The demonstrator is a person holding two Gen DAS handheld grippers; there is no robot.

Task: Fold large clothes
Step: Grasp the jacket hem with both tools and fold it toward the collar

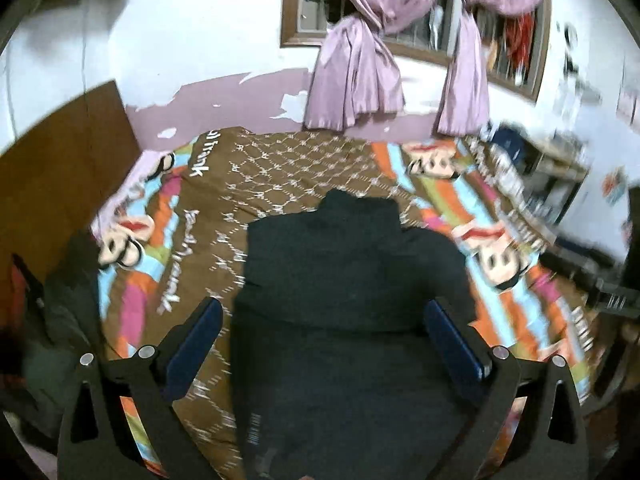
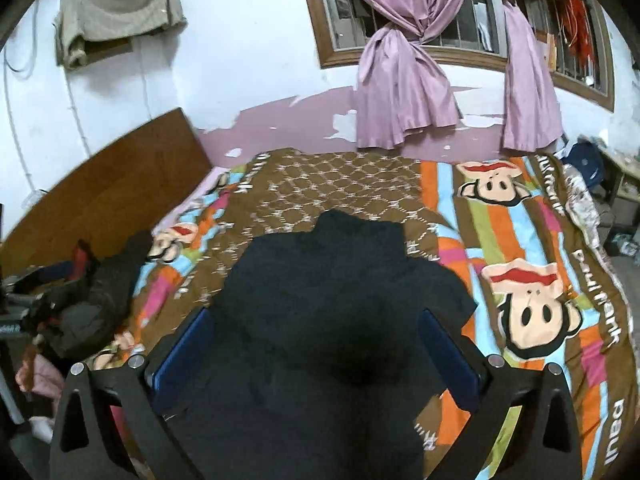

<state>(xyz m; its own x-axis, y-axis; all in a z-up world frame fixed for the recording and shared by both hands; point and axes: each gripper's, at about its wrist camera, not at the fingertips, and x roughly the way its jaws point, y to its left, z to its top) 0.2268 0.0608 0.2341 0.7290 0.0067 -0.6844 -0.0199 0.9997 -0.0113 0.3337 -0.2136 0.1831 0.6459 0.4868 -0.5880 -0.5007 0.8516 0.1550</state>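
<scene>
A bedspread (image 2: 532, 280) printed with cartoon monkey faces covers the bed, its wooden headboard (image 2: 112, 184) at the left edge. Knotted purple curtains (image 2: 404, 80) hang over a barred window (image 2: 472, 40). A grey cloth (image 2: 116, 12) is draped high on the wall.

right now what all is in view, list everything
dark garment: 1, black or navy, spread on the bed in front of both grippers
bedspread: 1, brown with striped cartoon-monkey print, covering the bed
headboard: 1, brown wood, left end of bed
clothes pile: 1 heap, dark with some red, bed's left edge
curtains: 2, lilac, tied, at the window
window: 1, brown frame, barred, back wall
cloth: 1, beige, hung high on the wall
left gripper: 1, black with blue pads, open over the garment
right gripper: 1, same colours, open over the garment
</scene>
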